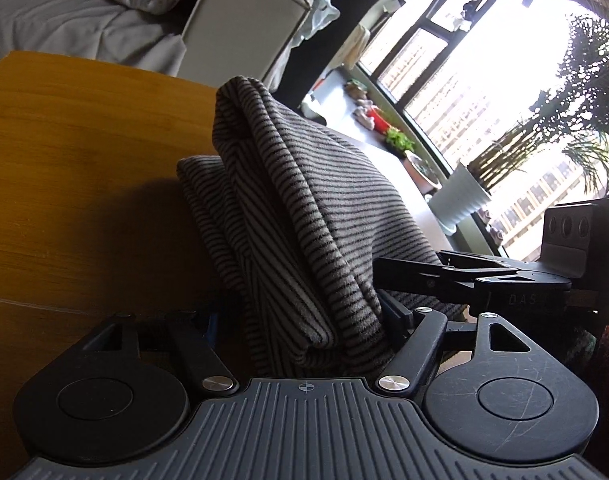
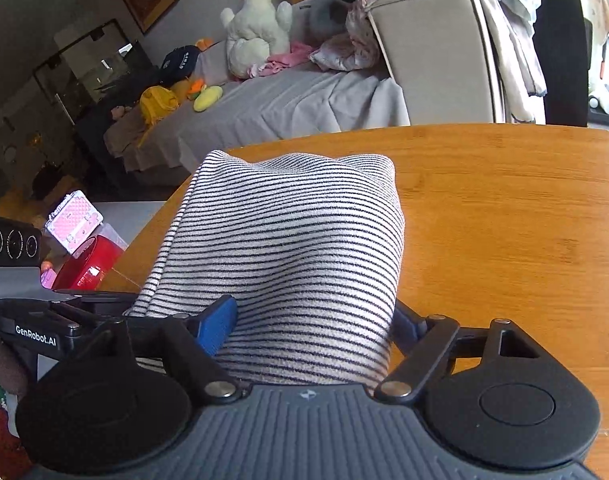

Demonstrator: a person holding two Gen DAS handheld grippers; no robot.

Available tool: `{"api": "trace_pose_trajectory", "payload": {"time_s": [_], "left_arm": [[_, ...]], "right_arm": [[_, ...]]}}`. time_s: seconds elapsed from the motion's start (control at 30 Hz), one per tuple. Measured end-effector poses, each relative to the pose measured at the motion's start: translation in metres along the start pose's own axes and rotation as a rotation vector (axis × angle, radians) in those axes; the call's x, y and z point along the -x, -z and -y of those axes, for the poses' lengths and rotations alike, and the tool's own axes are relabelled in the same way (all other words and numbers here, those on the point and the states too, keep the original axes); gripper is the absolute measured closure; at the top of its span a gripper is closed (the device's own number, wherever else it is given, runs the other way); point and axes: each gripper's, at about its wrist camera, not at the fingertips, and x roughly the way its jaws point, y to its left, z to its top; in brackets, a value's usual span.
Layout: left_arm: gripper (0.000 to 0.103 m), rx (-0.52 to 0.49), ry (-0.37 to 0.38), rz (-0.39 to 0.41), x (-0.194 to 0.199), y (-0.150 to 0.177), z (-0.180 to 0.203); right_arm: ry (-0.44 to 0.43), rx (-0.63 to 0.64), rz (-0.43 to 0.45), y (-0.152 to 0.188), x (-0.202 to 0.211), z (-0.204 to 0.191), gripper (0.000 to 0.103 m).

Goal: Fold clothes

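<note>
A grey garment with thin black stripes (image 1: 304, 216) lies bunched in thick folds on the wooden table (image 1: 64, 152). My left gripper (image 1: 304, 332) is shut on the near end of the striped garment; its fingers are mostly buried in cloth. In the right wrist view the same striped garment (image 2: 296, 240) bulges over my right gripper (image 2: 312, 332), which is shut on it; one blue finger pad (image 2: 218, 326) shows at the left. The right gripper's body (image 1: 504, 280) shows close at the right in the left wrist view.
A sofa with a grey cover (image 2: 284, 108), a plush toy (image 2: 256, 24) and piled clothes (image 2: 360, 40) stands beyond the table (image 2: 504, 220). A red box (image 2: 88, 268) and pink case (image 2: 74, 220) lie off the table's left edge. Potted plants (image 1: 464, 196) stand by the window.
</note>
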Motion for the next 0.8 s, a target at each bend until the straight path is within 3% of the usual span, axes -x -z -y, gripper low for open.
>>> {"api": "trace_pose_trajectory", "payload": {"time_s": [0.37,0.47,0.57,0.7,0.8], "left_arm": [[0.027,0.107,-0.116,0.15,0.042,-0.031,-0.089],[0.027,0.111,-0.135,0.169,0.047,-0.036,-0.098],[0.032,0.055,-0.173,0.192,0.055,-0.041,-0.087],[0.036,-0.113,-0.26,0.332,0.077,-0.055,-0.055],[0.036,-0.087,-0.144,0.356,0.076,-0.084,-0.051]], "right_arm": [[-0.081,0.05,0.067,-0.046,-0.102,-0.052,0.022],[-0.081,0.064,0.074,-0.051,-0.113,-0.057,0.02],[-0.062,0.109,0.088,-0.051,-0.113,-0.062,0.019],[-0.054,0.127,0.094,-0.049,-0.108,-0.061,0.018],[-0.031,0.135,0.101,-0.048,-0.106,-0.065,0.018]]}}
